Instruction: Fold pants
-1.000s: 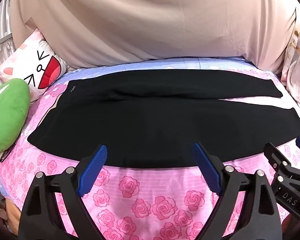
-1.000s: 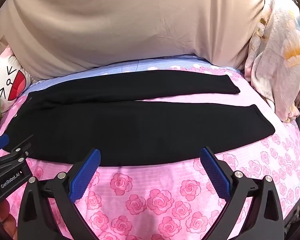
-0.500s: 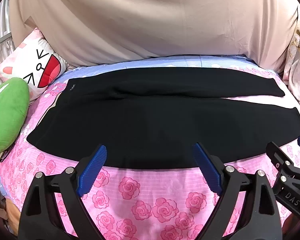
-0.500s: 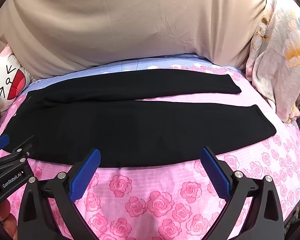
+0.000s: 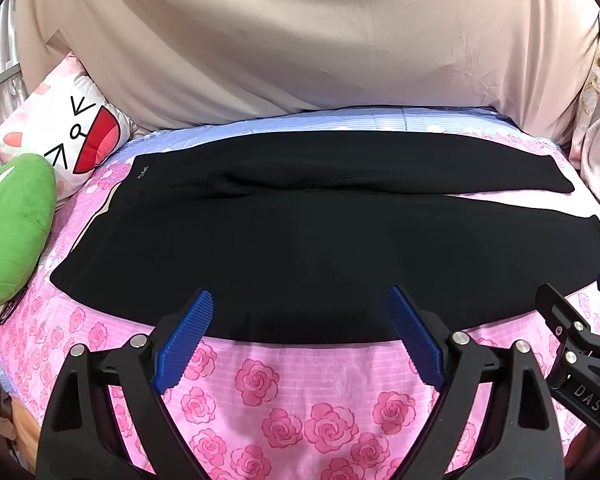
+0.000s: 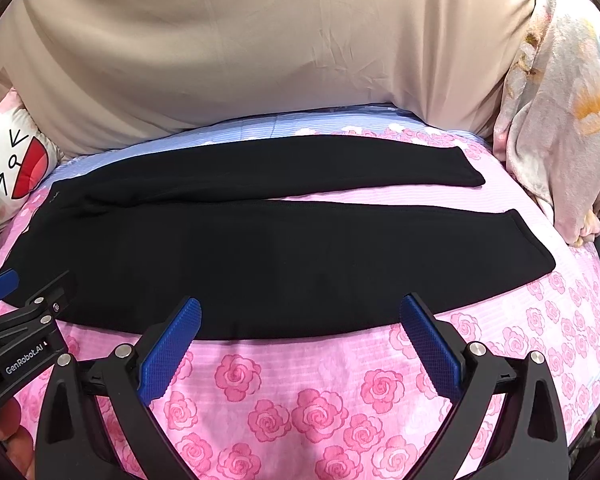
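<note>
A: Black knit pants (image 5: 300, 232) lie flat, spread across the middle of the frame, waistband at left, two legs running right. The upper leg (image 6: 284, 164) ends mid-right and the lower leg (image 6: 340, 256) ends further right, with a strip of sheet showing between them.

B: What's under them?

A: A pink rose-print bed sheet (image 5: 260, 384); it turns into a blue-striped band along the top edge of the pants.

B: Tongs?

A: The left gripper (image 5: 300, 332) is at bottom centre of the left view, jaws spread wide, released, nothing between the blue pads; its tips sit over the pants' near hem. The right gripper (image 6: 300, 332) looks the same in the right view: spread wide, empty, tips at the near hem. Can't tell if either touches the cloth.

B: Surroundings?

A: Beige draped fabric (image 5: 300, 40) fills the top. A white cartoon-face cushion (image 5: 68, 136) is at upper left, with a green plush cushion (image 5: 16, 224) just below it. A pale floral blanket (image 6: 560, 120) is bunched at right in the right view.
</note>
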Tool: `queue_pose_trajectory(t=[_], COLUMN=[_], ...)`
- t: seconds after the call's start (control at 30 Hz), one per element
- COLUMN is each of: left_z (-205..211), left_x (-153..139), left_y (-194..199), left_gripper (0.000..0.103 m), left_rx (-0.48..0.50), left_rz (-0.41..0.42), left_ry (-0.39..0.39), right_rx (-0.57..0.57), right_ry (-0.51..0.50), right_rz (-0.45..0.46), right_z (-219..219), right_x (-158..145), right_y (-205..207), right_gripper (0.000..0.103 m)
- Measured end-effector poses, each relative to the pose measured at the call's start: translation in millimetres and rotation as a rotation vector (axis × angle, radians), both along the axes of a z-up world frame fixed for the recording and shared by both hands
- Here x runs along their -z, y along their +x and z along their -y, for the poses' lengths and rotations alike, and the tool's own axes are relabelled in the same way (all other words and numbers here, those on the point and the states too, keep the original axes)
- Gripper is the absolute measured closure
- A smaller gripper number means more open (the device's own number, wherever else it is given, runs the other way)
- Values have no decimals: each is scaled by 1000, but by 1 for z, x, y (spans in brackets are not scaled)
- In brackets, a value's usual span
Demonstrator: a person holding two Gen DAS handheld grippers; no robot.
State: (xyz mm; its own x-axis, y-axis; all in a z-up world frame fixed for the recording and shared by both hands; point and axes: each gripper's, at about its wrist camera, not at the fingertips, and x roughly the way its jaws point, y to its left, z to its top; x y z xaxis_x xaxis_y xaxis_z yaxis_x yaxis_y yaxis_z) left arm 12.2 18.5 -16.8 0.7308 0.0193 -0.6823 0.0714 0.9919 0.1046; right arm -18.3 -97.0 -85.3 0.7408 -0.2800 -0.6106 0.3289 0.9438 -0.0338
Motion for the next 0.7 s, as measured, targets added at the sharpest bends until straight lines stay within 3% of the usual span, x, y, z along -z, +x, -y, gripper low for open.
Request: queue_pose_trajectory(t=[0.7], left_z=[1], left_x=[-1], left_y=[7], left_gripper=[13], left_rx=[-6], left_rz=[-7], left_ry=[9], right_rx=[-2], right_ry=[7], right_rz=[-5], right_z=[5], right_x=[1], right_y=[5], right_gripper=[5])
